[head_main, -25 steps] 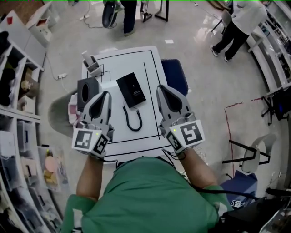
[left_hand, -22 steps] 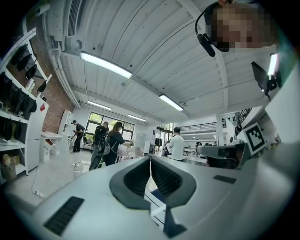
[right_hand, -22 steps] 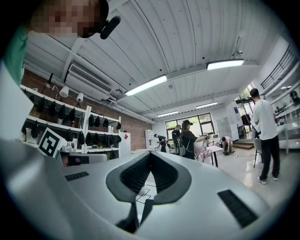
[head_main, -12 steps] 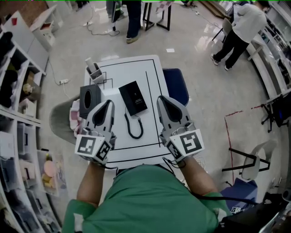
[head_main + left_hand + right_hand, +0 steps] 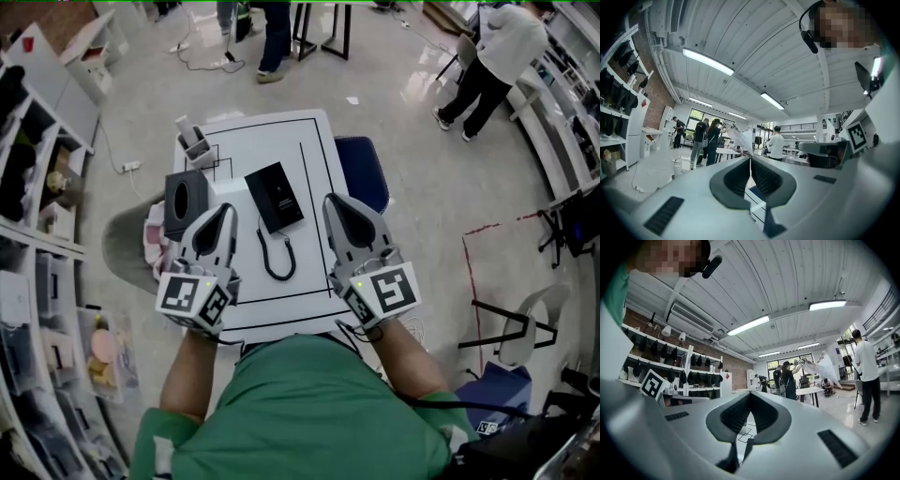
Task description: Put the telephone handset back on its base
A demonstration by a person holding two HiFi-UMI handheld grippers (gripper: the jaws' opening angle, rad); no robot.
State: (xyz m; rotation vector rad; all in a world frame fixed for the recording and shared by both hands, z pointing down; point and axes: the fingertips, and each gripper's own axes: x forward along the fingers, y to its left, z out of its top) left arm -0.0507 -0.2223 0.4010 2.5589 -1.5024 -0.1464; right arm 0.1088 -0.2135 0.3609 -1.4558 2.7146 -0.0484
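Note:
The black telephone [image 5: 274, 197] lies as a flat rectangular block in the middle of the white table [image 5: 314, 141]. Its curly cord [image 5: 275, 257] loops from it toward me. I cannot tell the handset apart from the base. My left gripper [image 5: 223, 209] hovers left of the cord, shut and empty. On the other side of the cord my right gripper [image 5: 333, 201] is also shut with nothing in it. In the left gripper view the left gripper [image 5: 750, 162] points out at the room, jaws pressed together. The right gripper [image 5: 751, 398] looks the same in its own view.
A black cube-shaped box [image 5: 185, 200] stands at the table's left edge, a small white holder [image 5: 194, 142] at its far left corner. A blue chair [image 5: 361, 169] sits along the right side. Shelves [image 5: 28, 187] line the left; people [image 5: 497, 47] stand beyond.
The head view has shifted slightly. Both grippers stay shut in about the same places on either side of the cord.

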